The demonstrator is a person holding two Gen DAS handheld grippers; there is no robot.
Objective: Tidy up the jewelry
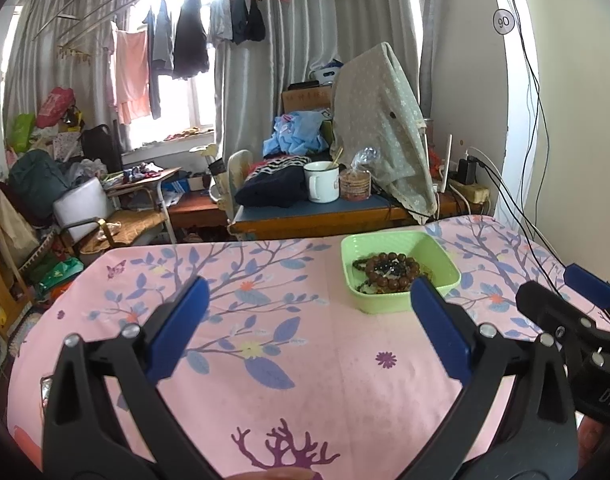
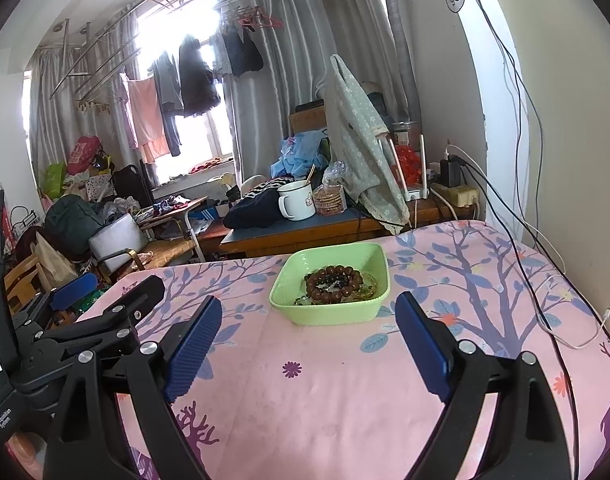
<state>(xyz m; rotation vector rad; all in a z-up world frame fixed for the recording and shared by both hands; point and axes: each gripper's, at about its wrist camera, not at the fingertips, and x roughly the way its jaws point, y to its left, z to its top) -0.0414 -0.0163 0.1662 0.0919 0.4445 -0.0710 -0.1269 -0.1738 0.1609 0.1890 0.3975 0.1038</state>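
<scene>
A light green square tray (image 1: 449, 268) (image 2: 289, 280) sits on the pink floral tablecloth (image 1: 297, 344) (image 2: 325, 384) toward the far edge. In it lie a brown wooden bead bracelet (image 1: 391, 258) (image 2: 325, 276), dark beads (image 1: 389, 269) (image 2: 337, 279) and greenish pieces. My left gripper (image 1: 309, 292) is open and empty, short of the tray and left of it. My right gripper (image 2: 308, 307) is open and empty, its jaws spread in front of the tray. The right gripper also shows at the left wrist view's right edge (image 1: 561, 286), and the left gripper shows at the right wrist view's left edge (image 2: 113, 284).
Behind the table stands a desk (image 1: 325, 216) with a white enamel mug (image 1: 321, 182) (image 2: 295, 200), a bag of biscuits (image 1: 355, 184) and folded clothes. Black and white cables (image 2: 545, 264) run along the table's right side by the wall. Cluttered chairs and bags stand at the left.
</scene>
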